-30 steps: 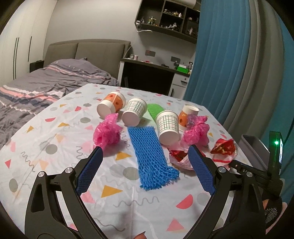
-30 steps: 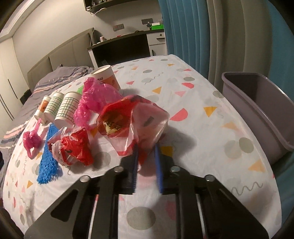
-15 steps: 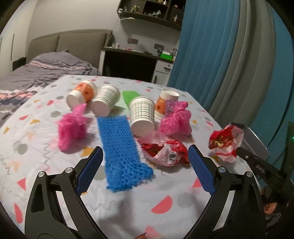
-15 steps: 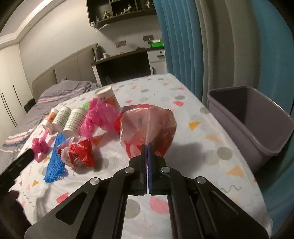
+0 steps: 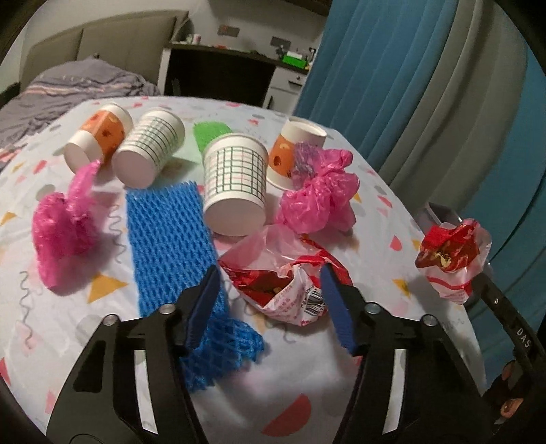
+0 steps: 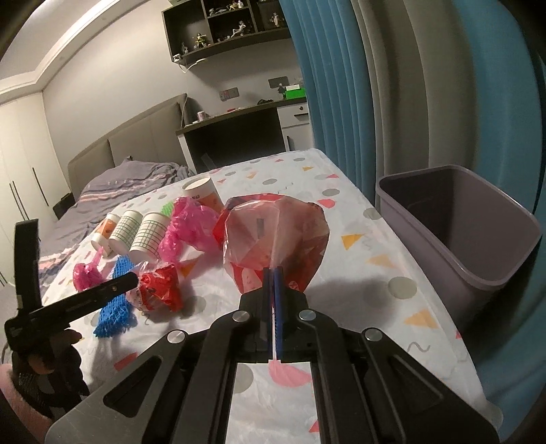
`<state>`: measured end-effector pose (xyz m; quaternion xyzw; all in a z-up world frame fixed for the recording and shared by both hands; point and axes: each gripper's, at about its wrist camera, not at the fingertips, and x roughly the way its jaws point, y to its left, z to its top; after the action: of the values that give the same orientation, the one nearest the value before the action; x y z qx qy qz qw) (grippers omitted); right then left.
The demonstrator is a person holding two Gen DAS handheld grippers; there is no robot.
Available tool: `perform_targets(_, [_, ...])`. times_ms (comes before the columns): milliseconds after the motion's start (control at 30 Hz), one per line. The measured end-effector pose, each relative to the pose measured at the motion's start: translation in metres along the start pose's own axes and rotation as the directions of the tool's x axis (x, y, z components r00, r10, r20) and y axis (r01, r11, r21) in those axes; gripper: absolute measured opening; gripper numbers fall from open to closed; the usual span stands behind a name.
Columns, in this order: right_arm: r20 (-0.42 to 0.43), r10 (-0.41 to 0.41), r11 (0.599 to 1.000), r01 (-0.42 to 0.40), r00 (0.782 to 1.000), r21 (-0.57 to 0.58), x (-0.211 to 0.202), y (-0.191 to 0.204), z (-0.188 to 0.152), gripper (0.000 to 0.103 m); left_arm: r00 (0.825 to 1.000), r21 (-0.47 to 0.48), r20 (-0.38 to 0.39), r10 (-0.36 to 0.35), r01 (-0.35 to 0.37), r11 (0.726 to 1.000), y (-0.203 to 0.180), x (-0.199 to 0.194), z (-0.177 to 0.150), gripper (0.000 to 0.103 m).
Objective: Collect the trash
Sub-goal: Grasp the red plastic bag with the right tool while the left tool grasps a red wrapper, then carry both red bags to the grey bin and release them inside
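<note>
The grey bin point(image 5: 440, 213) is mostly hidden behind the worktop's edge in the left wrist view — the shelf figurines point(image 6: 235, 32) are too small to be told apart.

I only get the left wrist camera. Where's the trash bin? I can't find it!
Observer: A grey bin stands just off the table's edge, to the right of the right gripper.
Operator: Is anything in it?
Observer: The part of its inside that shows looks bare.
Operator: What's the right gripper doing?
Observer: Its jaws are shut on the near edge of a red-and-clear plastic bag.
</note>
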<state>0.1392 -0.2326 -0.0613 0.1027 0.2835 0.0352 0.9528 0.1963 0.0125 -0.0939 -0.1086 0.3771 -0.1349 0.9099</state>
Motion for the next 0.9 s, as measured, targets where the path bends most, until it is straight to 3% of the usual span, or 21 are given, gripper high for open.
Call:
perform_targets(467, [0.005,0.018,1.0,-0.018,1.0,0.002,-0.006,-0.001,-0.002,0.002,0.999,0.013,-0.013,-0.041,0.041,0.999,-0.001,0.004,-0.005,0.028])
perform_targets(900, [0.025,0.021,1.0,-0.021,0.999,-0.002,-0.017,0.0,0.0,0.002,0.999,0.026,0.03,-0.039,0.038,0.999,-0.009,-0.018,-0.014,0.02])
